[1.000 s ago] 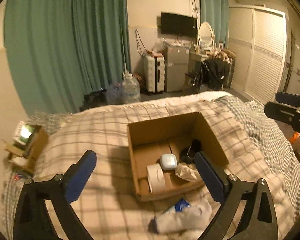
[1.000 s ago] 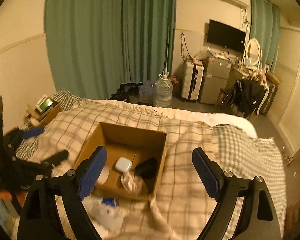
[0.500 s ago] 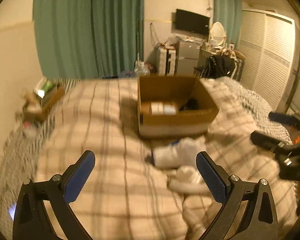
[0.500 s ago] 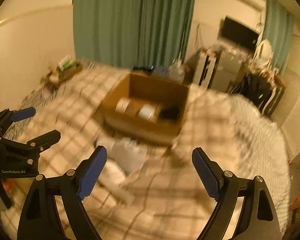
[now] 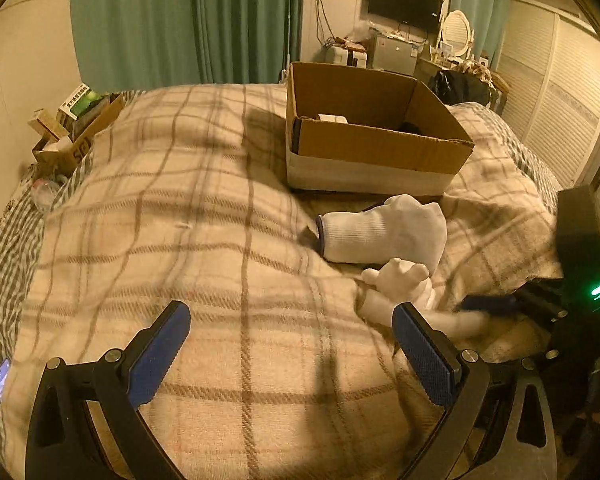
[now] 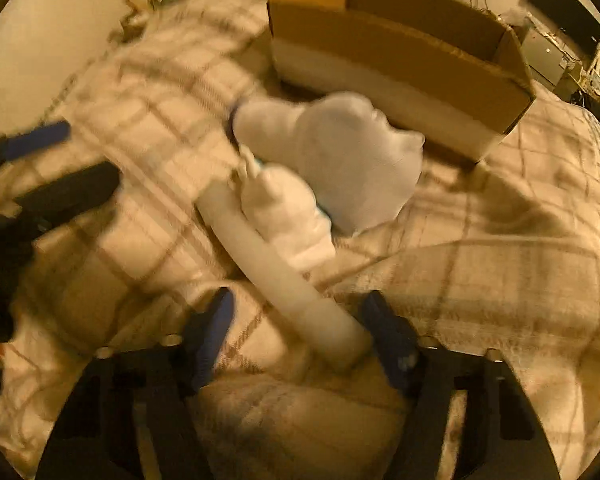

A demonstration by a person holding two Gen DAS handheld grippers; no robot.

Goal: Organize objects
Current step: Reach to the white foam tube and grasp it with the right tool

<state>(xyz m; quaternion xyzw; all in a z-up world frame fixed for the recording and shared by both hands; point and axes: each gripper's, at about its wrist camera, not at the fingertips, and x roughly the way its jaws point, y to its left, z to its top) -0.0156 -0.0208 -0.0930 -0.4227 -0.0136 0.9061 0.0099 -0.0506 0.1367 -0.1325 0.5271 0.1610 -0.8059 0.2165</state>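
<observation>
A: Blanket (image 5: 204, 240), plaid in beige and brown, covers the whole bed we work over. Behind it we see green curtains (image 5: 188, 20), a wall television (image 5: 406, 2) and louvred wardrobe doors (image 5: 560, 92).

B: Any writing we can read?

A: Only a green-and-white carton (image 5: 78, 98) at the bedside with print too small for us to make out.

B: Where are our things?

A: The cardboard box (image 5: 374, 152) sits on the blanket, open at the top. Just in front of it lies the white sock (image 5: 380, 236), and touching that a small white plush toy (image 5: 400, 280) resting against a white tube (image 6: 284, 272).

B: And our tools?

A: Our left gripper (image 5: 292, 344) hovers over bare blanket with its jaws spread wide, holding nothing. Our right gripper (image 6: 300, 328) has its jaws spread on either side of the tube's near end; that view is blurred, so we cannot tell whether a pad touches it.

B: What has changed?

A: Half a second ago both tools sat farther back. Since then the right one has dropped low over the tube, and its jaws have narrowed.
</observation>
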